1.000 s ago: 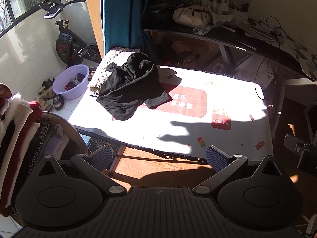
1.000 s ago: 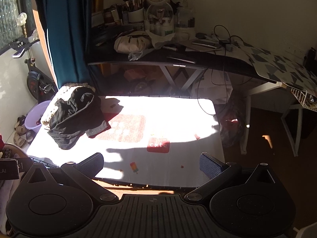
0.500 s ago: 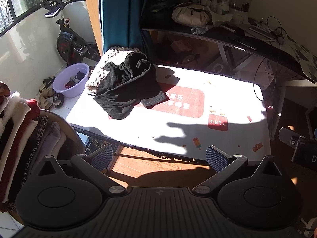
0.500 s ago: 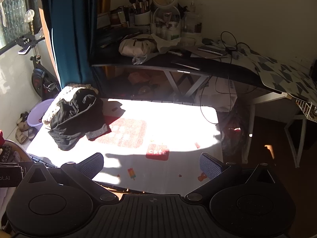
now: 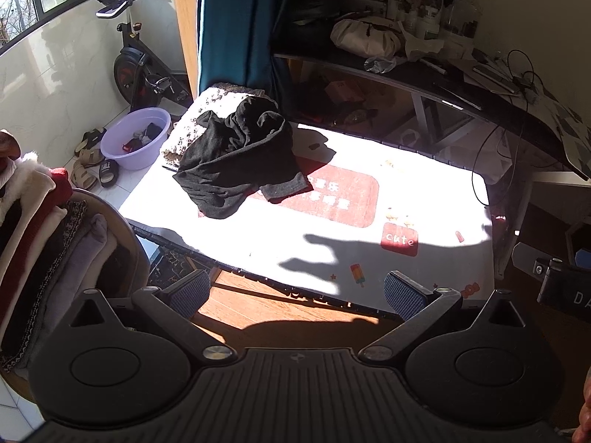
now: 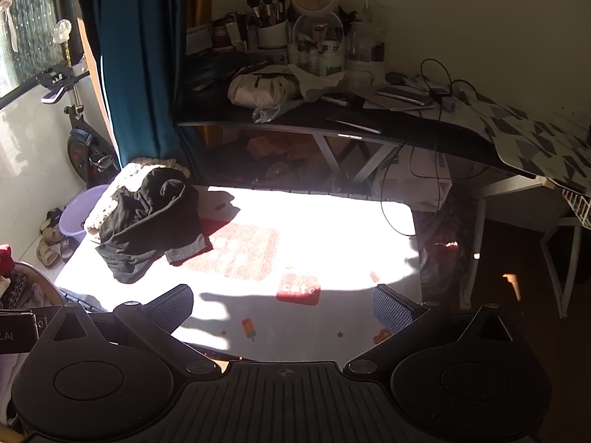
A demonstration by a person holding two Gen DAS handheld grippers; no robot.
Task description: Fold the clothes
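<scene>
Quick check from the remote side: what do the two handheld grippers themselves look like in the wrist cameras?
Both match. The left gripper and right gripper are matte black plastic: a ribbed central housing, two rounded discs with triangular cut-outs above them, silver pivot screws, and angled fingers ending in dark blue textured pads. A black block with white lettering shows at each view's edge. No cables or sleeves are visible.

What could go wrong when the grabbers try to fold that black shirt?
The black garment is crumpled, so a gripper might pinch several layers and fold it crooked. It lies partly on a speckled cloth at the table's far left edge, so pulling may drag that cloth along or slide things off. Harsh sun and shadows could hide the hems.
</scene>
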